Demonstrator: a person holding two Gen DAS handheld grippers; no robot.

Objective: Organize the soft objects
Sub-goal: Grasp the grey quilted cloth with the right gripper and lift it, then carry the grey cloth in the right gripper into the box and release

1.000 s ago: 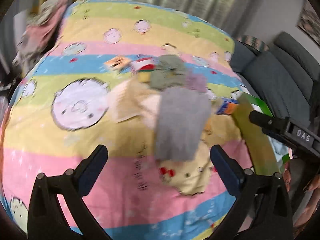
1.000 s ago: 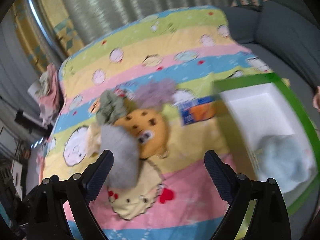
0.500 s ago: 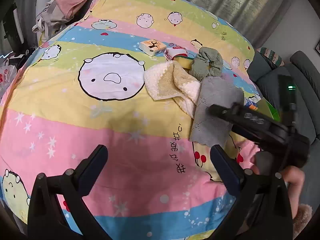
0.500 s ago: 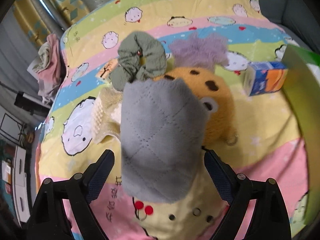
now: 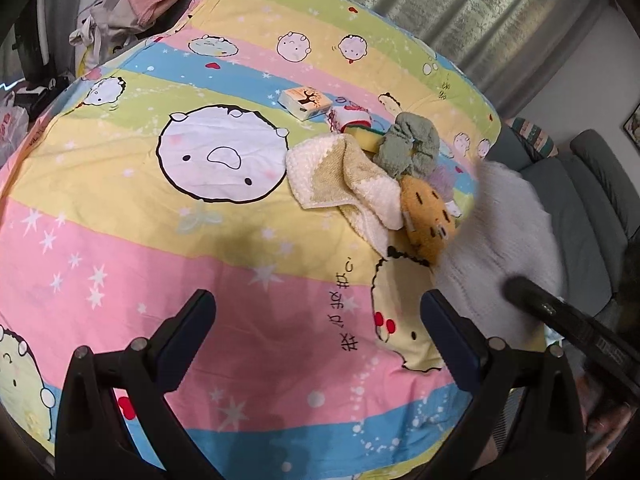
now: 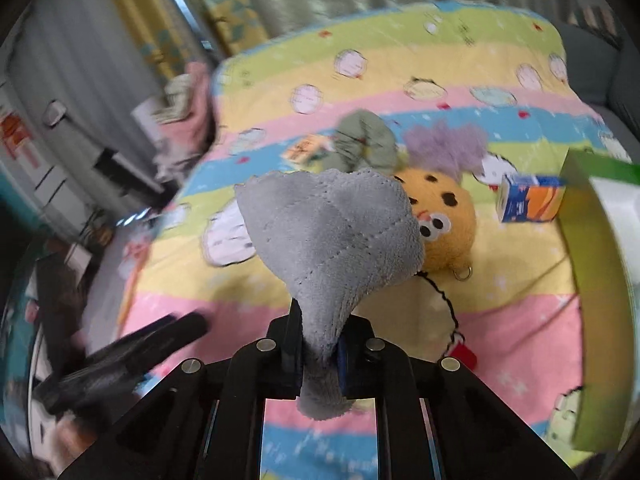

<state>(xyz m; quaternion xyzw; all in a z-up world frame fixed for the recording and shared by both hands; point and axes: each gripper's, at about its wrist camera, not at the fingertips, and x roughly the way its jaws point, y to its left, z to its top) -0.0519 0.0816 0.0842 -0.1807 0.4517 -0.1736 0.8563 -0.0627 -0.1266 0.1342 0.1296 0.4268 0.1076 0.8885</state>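
right gripper: my right gripper (image 6: 318, 354) has its jaws pressed together on one end of the grey quilted microfibre cloth (image 6: 334, 232), which fans out above the fingers, lifted clear of the bed

left gripper: my left gripper (image 5: 318, 320) is spread wide and holds nothing, hanging over the pink stripe near the front edge of the striped cartoon-print bedspread (image 5: 120, 216)

grey cloth seen from the left: a pale blurred mass (image 5: 508, 236) at the bed's right edge, with the black arm of the other tool beneath it

bin: the green-rimmed white box (image 6: 592, 240) sits at the right edge of the bed; a pale shape lies inside it, too cut off to name

done, as I judge it: one soft thing is picked up and on its way; perhaps one is already in the box

left on the bed: the cream and tan knitted towel (image 5: 344, 176), the sage green scrunchie (image 5: 408, 146), the orange spotted plush toy (image 5: 428, 220) with its metal ring, and the fluffy lilac scrunchie (image 6: 446, 146), all bunched together right of the bed's middle

not soft, likely to stay: the blue and orange tissue packet (image 6: 528, 198) just beside the box, and the small white packet with a tree print (image 5: 306, 102) toward the far edge

progress: early, I think, with most of the pile untouched
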